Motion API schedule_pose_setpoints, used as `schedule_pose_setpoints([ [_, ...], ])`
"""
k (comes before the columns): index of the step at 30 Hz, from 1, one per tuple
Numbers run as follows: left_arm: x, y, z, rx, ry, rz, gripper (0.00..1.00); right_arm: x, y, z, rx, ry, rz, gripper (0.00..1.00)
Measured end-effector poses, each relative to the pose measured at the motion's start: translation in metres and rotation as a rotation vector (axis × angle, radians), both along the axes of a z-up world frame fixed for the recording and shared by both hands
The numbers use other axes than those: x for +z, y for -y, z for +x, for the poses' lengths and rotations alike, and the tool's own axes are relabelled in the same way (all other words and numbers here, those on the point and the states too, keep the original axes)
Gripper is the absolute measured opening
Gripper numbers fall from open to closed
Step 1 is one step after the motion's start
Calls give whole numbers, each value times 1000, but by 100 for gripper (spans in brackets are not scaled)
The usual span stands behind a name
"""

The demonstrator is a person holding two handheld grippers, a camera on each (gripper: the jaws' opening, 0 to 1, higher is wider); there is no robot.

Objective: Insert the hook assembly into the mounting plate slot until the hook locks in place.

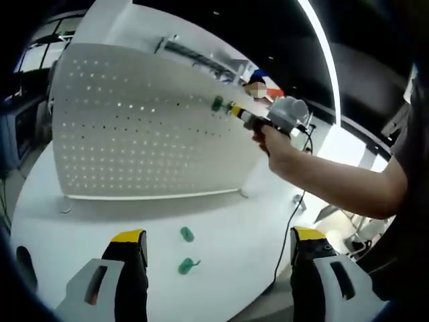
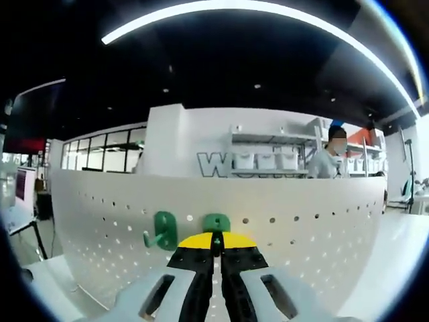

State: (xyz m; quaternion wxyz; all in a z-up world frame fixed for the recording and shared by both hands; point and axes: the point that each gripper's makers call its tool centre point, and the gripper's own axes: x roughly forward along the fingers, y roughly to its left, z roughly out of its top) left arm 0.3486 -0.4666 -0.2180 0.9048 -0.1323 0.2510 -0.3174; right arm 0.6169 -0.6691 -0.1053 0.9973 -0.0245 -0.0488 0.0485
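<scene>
**A:** Starting with the left gripper view: what is there?

**B:** A white pegboard (image 1: 147, 127) stands upright on a white table (image 1: 80, 221), towards its far edge; two green hooks lie loose on the table in front of the board, one (image 1: 187, 234) nearer the board and one (image 1: 188, 266) nearer the table's near edge; the left gripper (image 1: 218, 251) hovers low over that near edge with its yellow-tipped jaws spread wide and nothing between them; both loose hooks lie between the jaws in the picture, ahead of the tips and untouched. The right gripper (image 1: 236, 111), held in a person's hand (image 1: 273, 139), reaches to the board's upper right part with a green hook (image 1: 217, 104) at its tip.

**A:** And the right gripper view?

**B:** The right gripper (image 2: 216, 243) has its jaws drawn nearly together, pinching the green hook (image 2: 216, 223), which sits right at the fingertips against the pegboard (image 2: 288, 221); another green hook (image 2: 161, 231) already hangs on the board just to the left of it.

**A:** What could go wrong?

**B:** I would judge that the pegs may miss their holes if the hook is pressed in tilted; whether it has locked I cannot tell. Letting go too early could drop it behind the gripper; a hard push might also tip or slide the freestanding board.
</scene>
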Motion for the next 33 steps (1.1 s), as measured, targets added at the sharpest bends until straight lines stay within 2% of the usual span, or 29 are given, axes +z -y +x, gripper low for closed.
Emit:
schedule_pose_setpoints([
  [14, 6, -2, -3, 8, 16, 0, 89, 0, 3, 2, 7, -46, 27, 1],
  [26, 12, -4, -8, 20, 34, -2, 89, 7, 4, -2, 17, -50, 24, 6],
  [33, 16, -5, -11, 23, 47, -2, 89, 20, 3, -11, 19, -31, 24, 6],
])
